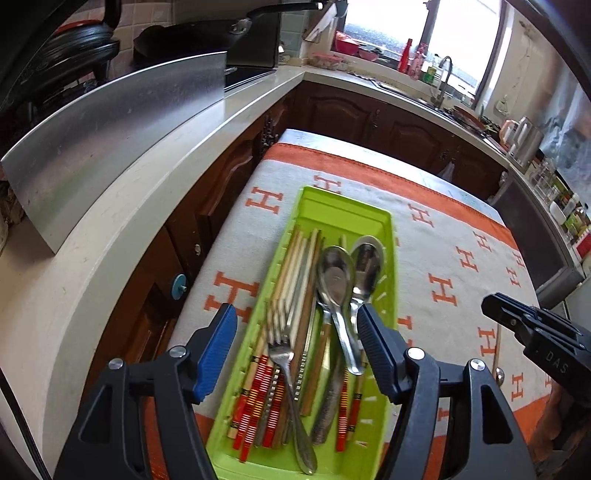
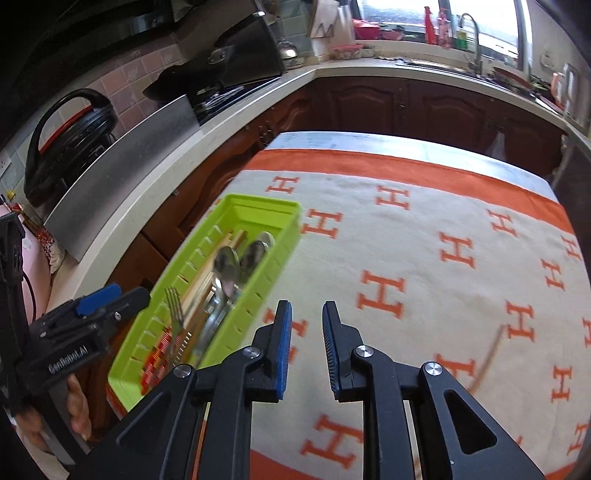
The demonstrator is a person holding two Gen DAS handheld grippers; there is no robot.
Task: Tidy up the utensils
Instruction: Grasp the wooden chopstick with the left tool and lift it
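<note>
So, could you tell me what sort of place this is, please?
A home kitchen, most likely: a faucet by the window, a wok on the counter, and wooden cabinets below.

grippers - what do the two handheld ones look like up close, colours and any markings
Both grippers, left and right, are black plastic with ribbed blue pads on the jaws and silver pivot screws. The left body reads "GenRobot.AI" in white; the right shows "DAS".
</note>
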